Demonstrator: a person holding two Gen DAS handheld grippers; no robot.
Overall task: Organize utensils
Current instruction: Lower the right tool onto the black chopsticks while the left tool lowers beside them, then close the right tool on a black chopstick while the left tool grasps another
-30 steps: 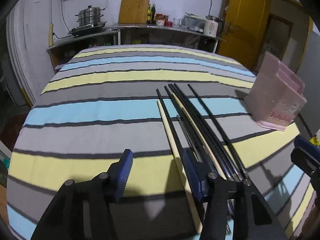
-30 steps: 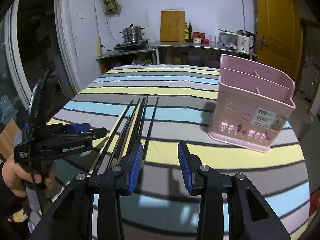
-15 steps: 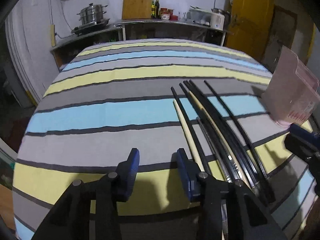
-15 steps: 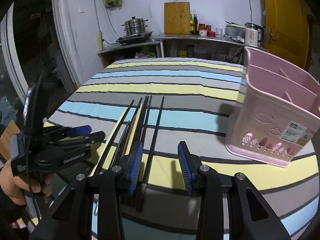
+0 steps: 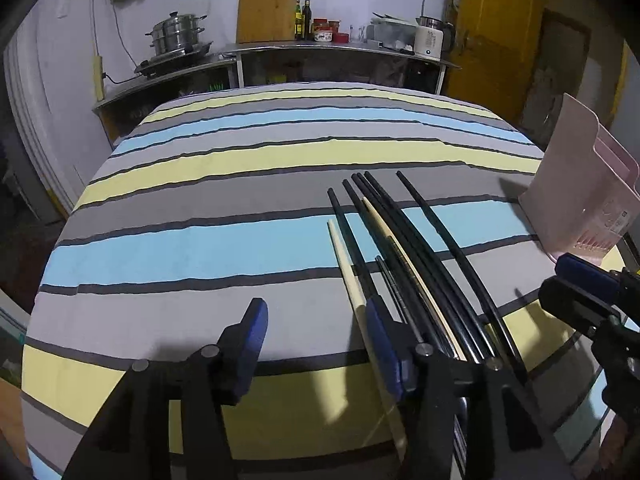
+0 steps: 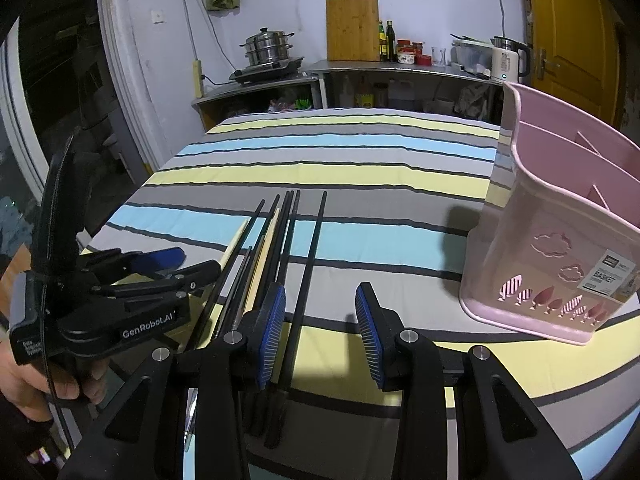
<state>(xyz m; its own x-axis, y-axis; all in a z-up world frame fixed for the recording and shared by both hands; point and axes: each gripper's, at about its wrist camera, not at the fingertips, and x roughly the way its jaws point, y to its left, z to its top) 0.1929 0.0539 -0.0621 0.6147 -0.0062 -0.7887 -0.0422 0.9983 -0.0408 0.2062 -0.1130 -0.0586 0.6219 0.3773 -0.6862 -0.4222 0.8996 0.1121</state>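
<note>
Several black chopsticks and two pale wooden ones lie side by side on the striped tablecloth; they also show in the right wrist view. A pink utensil basket stands upright to their right, seen at the edge of the left wrist view. My left gripper is open and empty, just left of the bundle, with its right finger over the pale chopstick. My right gripper is open and empty over the near ends of the chopsticks.
The table with its striped cloth drops off at the left and near edges. A counter with a steamer pot, cutting board, bottles and kettle stands behind. A yellow door is at the back right.
My left gripper has opened wider and shifted slightly. My right gripper has drawn back a little from the basket, still open.
</note>
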